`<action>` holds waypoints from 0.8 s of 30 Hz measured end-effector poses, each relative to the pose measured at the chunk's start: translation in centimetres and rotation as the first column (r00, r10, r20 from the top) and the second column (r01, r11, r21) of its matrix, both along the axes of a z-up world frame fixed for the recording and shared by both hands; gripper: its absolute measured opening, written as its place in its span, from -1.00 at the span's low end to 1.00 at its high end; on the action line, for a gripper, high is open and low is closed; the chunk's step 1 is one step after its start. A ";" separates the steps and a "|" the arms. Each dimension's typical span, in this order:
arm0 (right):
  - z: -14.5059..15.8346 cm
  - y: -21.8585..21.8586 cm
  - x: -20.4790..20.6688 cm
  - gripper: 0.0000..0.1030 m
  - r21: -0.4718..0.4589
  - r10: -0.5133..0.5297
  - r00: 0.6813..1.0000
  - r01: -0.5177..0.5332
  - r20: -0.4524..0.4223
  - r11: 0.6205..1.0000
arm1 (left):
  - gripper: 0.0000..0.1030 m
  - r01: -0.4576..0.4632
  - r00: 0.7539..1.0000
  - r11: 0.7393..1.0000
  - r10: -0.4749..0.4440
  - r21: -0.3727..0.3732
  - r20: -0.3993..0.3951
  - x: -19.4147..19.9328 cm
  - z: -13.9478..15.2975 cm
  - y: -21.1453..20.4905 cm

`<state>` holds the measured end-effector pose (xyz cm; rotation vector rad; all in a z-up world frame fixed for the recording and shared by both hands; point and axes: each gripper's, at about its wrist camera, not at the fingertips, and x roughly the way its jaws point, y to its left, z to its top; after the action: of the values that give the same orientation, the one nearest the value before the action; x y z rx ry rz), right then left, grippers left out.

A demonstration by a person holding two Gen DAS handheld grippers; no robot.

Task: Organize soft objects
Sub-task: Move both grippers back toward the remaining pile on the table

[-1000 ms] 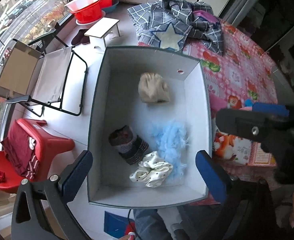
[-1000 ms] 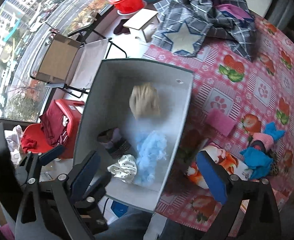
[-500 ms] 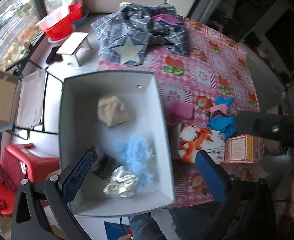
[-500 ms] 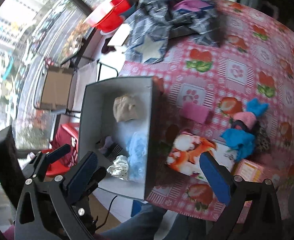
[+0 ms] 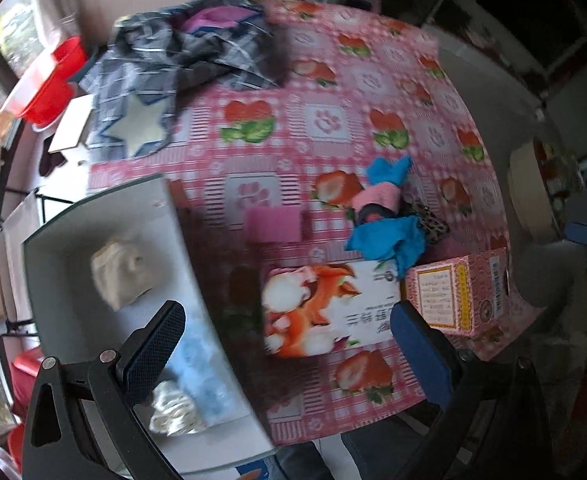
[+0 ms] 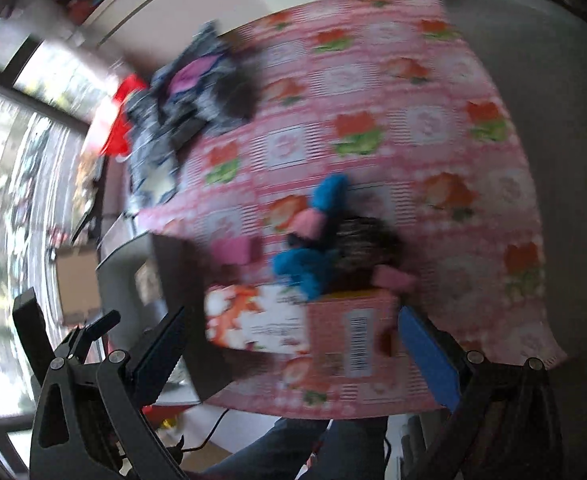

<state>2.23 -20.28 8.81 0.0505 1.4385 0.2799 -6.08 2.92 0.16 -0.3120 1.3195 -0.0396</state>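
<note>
Fingers of both the left gripper [image 5: 285, 344] and right gripper [image 6: 293, 344] spread wide, empty, hovering; between-picks step; next: reach beyond the fingertips for the blue cloth [image 5: 389, 236], bin [image 5: 105, 204] left.

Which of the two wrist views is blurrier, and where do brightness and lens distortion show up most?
Right wrist view: heavy motion smear, the blue soft pile and plaid cloth streaked, the window at left blown out white. Left wrist view: milder blur, the fox-print box still readable, the grey bin bowed by the fisheye, corners dark.
</note>
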 end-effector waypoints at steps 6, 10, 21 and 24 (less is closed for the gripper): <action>-1.9 -5.2 2.0 0.99 -0.025 -0.092 0.995 0.091 -0.038 0.996 | 0.99 0.091 0.994 0.996 -0.091 -0.002 -0.054 4.3 -2.1 -3.8; -4.1 -7.0 3.2 0.99 -0.030 -0.106 0.991 0.104 -0.082 0.994 | 0.99 0.172 0.979 0.985 -0.172 -0.008 -0.108 7.2 -4.5 -6.3; -13.2 -5.5 7.9 0.99 -0.041 0.008 0.960 -0.021 -0.280 0.999 | 0.99 0.306 0.910 0.948 -0.318 -0.087 -0.267 11.6 -10.3 -10.0; -15.8 -3.9 8.8 0.99 -0.046 0.066 0.940 -0.086 -0.334 0.995 | 1.00 0.286 0.904 0.951 -0.309 -0.121 -0.296 12.7 -11.1 -9.6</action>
<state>11.00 -24.22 -6.99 -0.0084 1.7869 0.3013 6.61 -6.73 -10.91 -0.1801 1.6764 -0.3099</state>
